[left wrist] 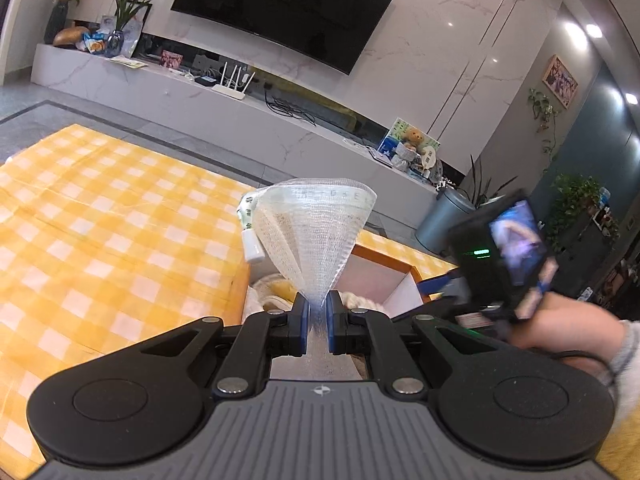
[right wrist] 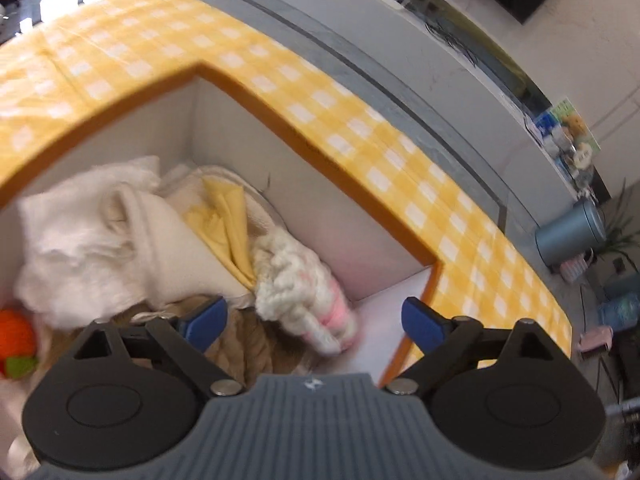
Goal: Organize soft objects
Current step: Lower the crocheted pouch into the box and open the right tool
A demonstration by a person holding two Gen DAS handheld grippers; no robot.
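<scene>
My left gripper [left wrist: 318,312] is shut on a white mesh bag [left wrist: 316,232] that fans upward from its pads; a white zipper tag [left wrist: 253,246] hangs on the bag's left side. Behind it sits an orange-rimmed box [left wrist: 384,258] with soft items inside. My right gripper [right wrist: 316,318] stands open over that box [right wrist: 352,178], pointing down into it, with nothing pressed between its fingers. Just ahead of it lies a fluffy white and pink item [right wrist: 308,292]. Cream cloths [right wrist: 92,228], a yellow cloth [right wrist: 228,220] and an orange knitted toy [right wrist: 14,334] also lie in the box.
The box rests on a yellow checked tablecloth [left wrist: 100,220]. A hand [left wrist: 568,324] holds the right gripper at the right of the left wrist view. Beyond the table are a white TV console [left wrist: 200,96], a wall TV [left wrist: 288,4] and a grey bin [left wrist: 444,216].
</scene>
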